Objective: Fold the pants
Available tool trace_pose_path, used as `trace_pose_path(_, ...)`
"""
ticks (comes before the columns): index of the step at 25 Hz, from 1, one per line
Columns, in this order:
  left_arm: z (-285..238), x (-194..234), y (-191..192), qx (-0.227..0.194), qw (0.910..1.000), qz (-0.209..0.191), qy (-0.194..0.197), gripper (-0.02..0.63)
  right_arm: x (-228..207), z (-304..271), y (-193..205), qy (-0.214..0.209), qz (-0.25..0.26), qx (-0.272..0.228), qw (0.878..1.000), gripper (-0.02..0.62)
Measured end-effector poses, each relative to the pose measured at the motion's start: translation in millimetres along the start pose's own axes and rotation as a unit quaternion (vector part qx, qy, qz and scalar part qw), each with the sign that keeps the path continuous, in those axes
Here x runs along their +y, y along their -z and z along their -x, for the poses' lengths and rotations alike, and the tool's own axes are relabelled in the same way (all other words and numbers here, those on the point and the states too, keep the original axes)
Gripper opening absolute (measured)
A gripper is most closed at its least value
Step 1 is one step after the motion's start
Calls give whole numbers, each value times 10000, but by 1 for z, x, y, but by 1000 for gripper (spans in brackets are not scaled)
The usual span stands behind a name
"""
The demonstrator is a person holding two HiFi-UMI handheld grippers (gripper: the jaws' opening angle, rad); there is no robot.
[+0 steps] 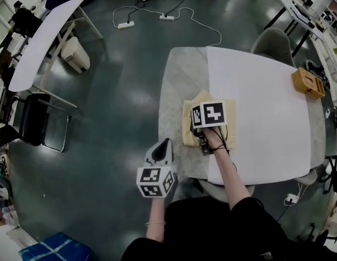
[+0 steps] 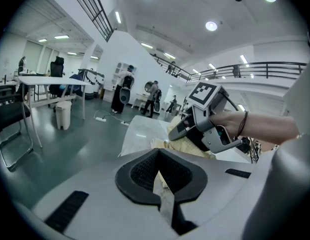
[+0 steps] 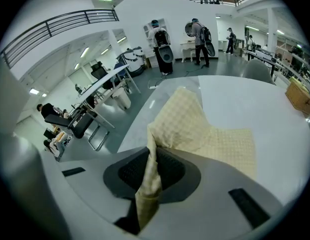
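Right gripper (image 3: 149,178) clamped on the pants (image 3: 215,139): jaws nearly together, a strip of the pale yellow checked cloth pinched between the dark pads and hanging out below them. From the pinch, a fold lifted up and ahead of the jaws into a peak, then sloping down to their right into the flat remainder on the table (image 1: 179,75). Beyond the jaws and to their right, a white sheet (image 1: 255,102) across most of the tabletop, partly under the pants. Well off to the right of the jaws, near the table's edge, a small wooden box (image 1: 308,82). Behind the jaws, a hand (image 1: 216,140) around the grip, with the tool aimed steeply down at the cloth.

Left gripper (image 2: 160,176) closed to a thin slit: only a pale sliver between the pads, too narrow to identify, no cloth visibly held. Ahead of these jaws and slightly right, the near corner of the table with the yellow pants on it, apart from the pads. Just above that, the right gripper with its marker cube, tips down on the cloth. Left gripper held just beside the table's near left edge, above the grey floor (image 1: 103,118). Far to the left of its jaws, a white bin (image 2: 62,115) under a long white table (image 2: 50,81), and several people standing in the distance.
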State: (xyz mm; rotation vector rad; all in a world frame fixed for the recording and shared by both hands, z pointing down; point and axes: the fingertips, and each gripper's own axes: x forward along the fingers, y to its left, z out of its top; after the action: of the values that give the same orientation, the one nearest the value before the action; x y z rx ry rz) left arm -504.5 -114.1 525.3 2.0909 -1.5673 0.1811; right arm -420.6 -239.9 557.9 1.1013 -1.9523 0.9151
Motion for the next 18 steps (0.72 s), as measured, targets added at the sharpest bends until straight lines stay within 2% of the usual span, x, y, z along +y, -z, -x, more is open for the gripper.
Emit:
trace_pose_path(13,6,9,3,1,9999,97,-41,8,19,-13,3,-8,-44,-9,10000,73)
trace_pose_path(18,7,9,3,-12,9999,96,-52,8,25,-13,2,-56,-47,-99,9999,125)
